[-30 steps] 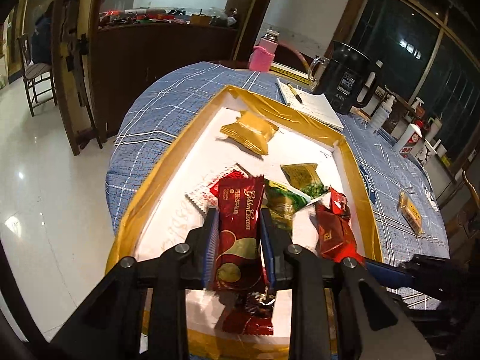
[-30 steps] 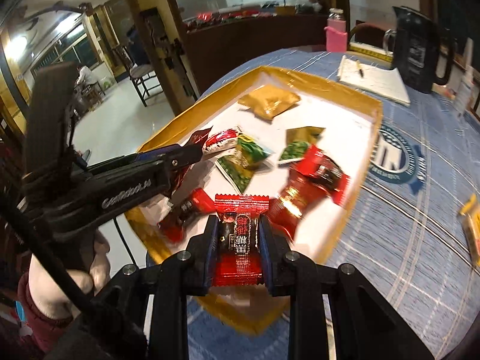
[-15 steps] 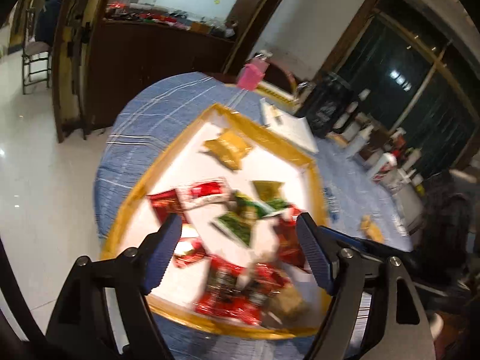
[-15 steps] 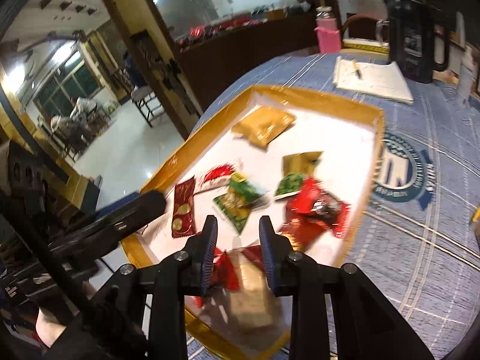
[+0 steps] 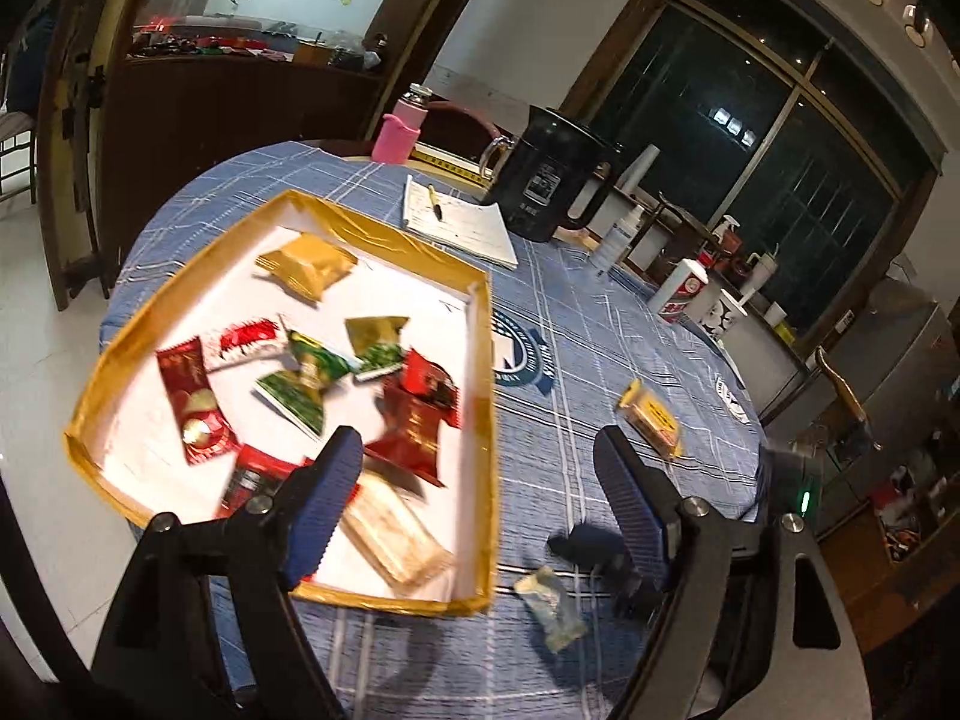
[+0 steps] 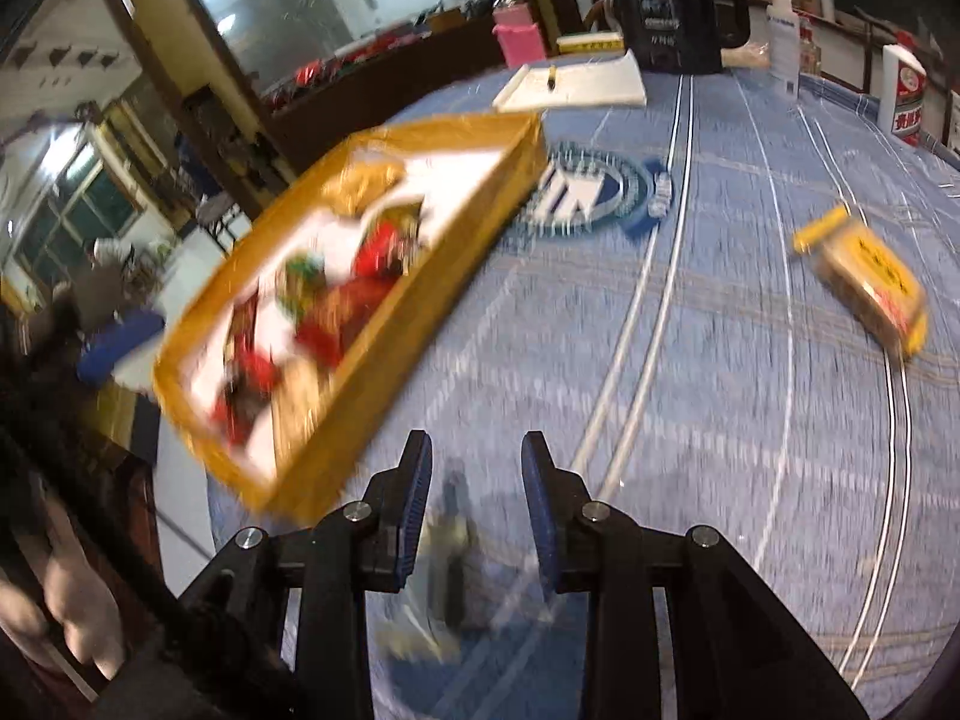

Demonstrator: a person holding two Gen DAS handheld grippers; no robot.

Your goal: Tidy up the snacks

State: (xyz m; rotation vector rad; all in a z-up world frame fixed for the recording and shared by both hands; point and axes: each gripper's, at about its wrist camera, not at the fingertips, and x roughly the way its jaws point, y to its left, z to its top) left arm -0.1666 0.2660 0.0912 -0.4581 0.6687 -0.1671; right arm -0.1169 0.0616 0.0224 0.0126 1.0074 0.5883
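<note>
A gold-rimmed white tray (image 5: 483, 420) holds several snack packets: a long red one (image 5: 192, 402), a gold one (image 5: 306, 267), green ones (image 5: 300, 384) and a clear pale one (image 5: 396, 534). My left gripper (image 5: 477, 456) hangs open above the tray's near right corner with nothing between its fingers. My right gripper (image 6: 477, 462) is right of the tray (image 6: 420, 300), low over the blue cloth. Its jaws are a little apart and grip nothing. A small pale packet (image 6: 441, 546) lies blurred on the cloth just under them, also visible as the pale packet (image 5: 552, 606). A yellow packet (image 6: 864, 282) lies farther right.
A black jug (image 5: 552, 180), a notebook with a pen (image 5: 462, 222) and a pink bottle (image 5: 399, 129) stand beyond the tray. Bottles and a can (image 5: 684, 288) line the table's right edge. The round table's edge drops off left of the tray. A person's hand (image 6: 60, 618) shows at lower left.
The left gripper let go of the long red packet, opened wide and drew back upward. The right gripper released its red packet into the tray and swung right over the cloth.
</note>
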